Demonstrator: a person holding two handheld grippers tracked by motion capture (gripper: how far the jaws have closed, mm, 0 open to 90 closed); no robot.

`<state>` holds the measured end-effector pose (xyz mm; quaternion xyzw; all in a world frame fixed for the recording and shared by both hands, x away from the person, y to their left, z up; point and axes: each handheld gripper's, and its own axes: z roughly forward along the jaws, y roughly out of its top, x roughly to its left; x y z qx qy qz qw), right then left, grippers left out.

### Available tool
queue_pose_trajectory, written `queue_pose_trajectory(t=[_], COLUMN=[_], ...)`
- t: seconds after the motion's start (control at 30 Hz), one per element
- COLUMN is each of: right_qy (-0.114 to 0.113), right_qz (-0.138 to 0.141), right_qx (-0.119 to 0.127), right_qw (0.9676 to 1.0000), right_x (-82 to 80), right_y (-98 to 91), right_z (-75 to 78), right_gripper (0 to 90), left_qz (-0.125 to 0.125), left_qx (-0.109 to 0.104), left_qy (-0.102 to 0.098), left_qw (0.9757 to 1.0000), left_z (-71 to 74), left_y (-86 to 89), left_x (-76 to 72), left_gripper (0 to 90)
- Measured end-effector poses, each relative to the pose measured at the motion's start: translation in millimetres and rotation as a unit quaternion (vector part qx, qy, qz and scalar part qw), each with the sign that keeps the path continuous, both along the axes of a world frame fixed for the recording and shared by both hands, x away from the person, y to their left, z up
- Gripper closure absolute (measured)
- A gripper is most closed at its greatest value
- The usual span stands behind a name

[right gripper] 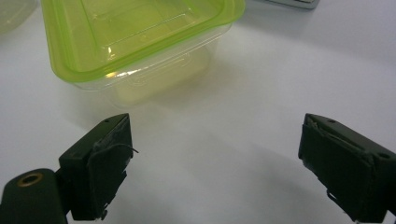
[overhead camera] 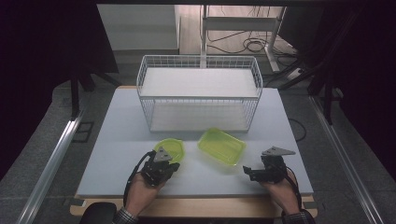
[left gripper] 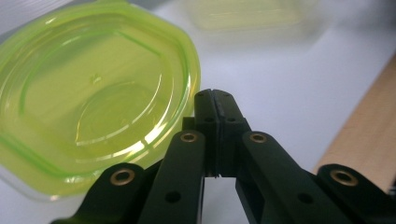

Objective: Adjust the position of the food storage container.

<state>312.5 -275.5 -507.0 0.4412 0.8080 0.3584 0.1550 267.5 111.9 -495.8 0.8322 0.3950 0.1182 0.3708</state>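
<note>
Two clear tubs with yellow-green lids sit on the white table. A roundish tub lies left of a rectangular tub. My left gripper rests at the roundish tub's near edge. In the left gripper view its jaws are pressed together, and the left gripper is shut right beside the rim of the roundish tub, with nothing seen between the jaws. My right gripper is near the table's front right. In the right gripper view, the right gripper stands wide open a short way from the rectangular tub.
A white wire basket with a shelf stands at the back middle of the table. A wooden strip runs along the table's front edge. Cables and a desk frame lie on the floor beyond.
</note>
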Motion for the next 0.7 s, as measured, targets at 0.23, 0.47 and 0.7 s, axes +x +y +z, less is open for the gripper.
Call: queue_pose_trajectory(t=[0.23, 0.47, 0.7], right_qy=[-0.002, 0.000, 0.001], right_qz=[0.001, 0.000, -0.002], right_qx=[0.000, -0.001, 0.002], right_qw=[1.0000, 1.0000, 1.0000], right_x=[0.1, 0.5, 0.8], right_y=[0.3, 0.1, -1.0], right_z=[0.2, -0.4, -0.8], right_gripper=[10.8, 10.8, 10.8], left_qz=[-0.002, -0.018, -0.005], left_qx=[-0.010, 0.005, 0.008], left_qy=[0.000, -0.004, 0.012], left_qw=[0.9999, 0.9998, 0.9999], left_z=[5.1, 17.1, 10.6], left_y=[-1.8, -26.2, -30.2], left_x=[5.2, 31.0, 58.1], left_gripper=[90.0, 90.0, 90.0])
